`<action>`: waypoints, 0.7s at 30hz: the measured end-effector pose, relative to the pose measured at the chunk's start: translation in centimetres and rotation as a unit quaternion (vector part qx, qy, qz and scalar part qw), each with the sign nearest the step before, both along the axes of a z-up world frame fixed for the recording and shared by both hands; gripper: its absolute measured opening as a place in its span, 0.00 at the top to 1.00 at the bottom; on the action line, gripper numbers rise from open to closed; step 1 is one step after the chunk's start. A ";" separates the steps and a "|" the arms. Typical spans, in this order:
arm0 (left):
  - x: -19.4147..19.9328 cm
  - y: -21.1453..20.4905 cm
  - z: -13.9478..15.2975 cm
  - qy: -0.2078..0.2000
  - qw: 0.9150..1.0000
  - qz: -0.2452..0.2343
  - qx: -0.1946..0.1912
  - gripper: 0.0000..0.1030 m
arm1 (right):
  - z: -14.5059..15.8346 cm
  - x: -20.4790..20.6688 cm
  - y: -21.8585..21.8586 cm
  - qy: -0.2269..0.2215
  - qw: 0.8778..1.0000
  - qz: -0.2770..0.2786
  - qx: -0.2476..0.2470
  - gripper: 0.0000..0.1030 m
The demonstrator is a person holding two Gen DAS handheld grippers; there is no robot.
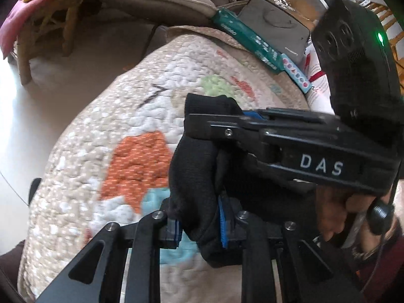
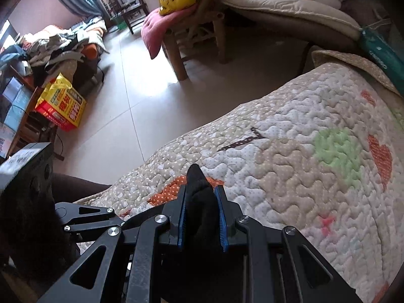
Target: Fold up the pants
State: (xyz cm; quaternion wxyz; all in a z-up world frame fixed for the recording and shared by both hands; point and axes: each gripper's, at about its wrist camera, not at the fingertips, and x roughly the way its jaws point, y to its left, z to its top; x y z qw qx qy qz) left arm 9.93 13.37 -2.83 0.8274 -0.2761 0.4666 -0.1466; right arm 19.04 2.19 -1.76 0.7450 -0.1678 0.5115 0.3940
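Black knit fabric pants (image 1: 199, 176) hang bunched above the quilted patchwork bedspread (image 1: 106, 131), pinched by both the left gripper (image 1: 199, 223) and the right gripper (image 2: 202, 217).

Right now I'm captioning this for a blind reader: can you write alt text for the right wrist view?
The right gripper clamps a bunch of black pants above a patterned quilt. Beyond lie a tiled floor, a wooden chair and a yellow-red box.
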 end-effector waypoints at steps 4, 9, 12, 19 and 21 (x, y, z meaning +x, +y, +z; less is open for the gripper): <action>0.7 -3.7 1.1 -0.012 0.999 -0.031 0.016 0.80 | 1.2 -0.2 -4.0 -0.006 0.999 -0.036 0.020 0.78; 0.9 -9.9 0.9 -0.009 0.997 -0.073 0.022 0.77 | 0.9 -0.6 -10.3 -0.001 0.995 -0.094 0.029 0.77; -0.4 -13.9 0.4 -0.010 0.991 -0.128 0.035 0.64 | -0.1 -1.1 -15.2 0.007 0.989 -0.142 0.031 0.66; -5.3 -14.7 1.0 -0.020 0.978 -0.203 0.035 0.47 | 0.1 -3.1 -25.9 -0.024 0.960 -0.279 -0.001 0.50; -6.1 -13.3 1.3 -0.020 0.980 -0.194 0.036 0.46 | 1.0 -3.7 -27.3 -0.040 0.951 -0.306 -0.001 0.50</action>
